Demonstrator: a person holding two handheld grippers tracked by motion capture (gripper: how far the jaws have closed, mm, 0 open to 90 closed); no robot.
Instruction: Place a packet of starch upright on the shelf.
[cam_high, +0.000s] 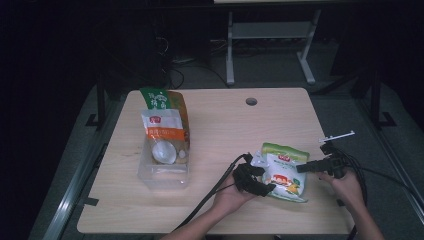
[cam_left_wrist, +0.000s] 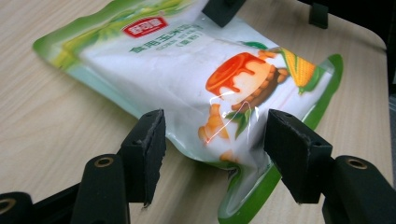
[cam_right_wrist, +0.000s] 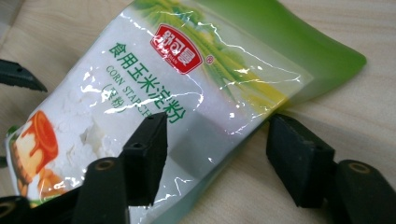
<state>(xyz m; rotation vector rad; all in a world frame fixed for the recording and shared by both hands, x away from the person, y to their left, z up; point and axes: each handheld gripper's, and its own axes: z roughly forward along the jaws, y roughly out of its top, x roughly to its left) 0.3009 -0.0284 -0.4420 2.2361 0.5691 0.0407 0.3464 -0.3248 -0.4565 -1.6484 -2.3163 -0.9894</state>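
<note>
Grasp step, judging by pose: left gripper and right gripper, fingers spread wide, straddling cornstarch bag edges on desk, holding nothing. Next: closing both pairs.

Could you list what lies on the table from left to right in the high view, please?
Clear bin holding pouches → left tool → corn starch bag → right tool. Both tools are open at the bag's edges.
</note>
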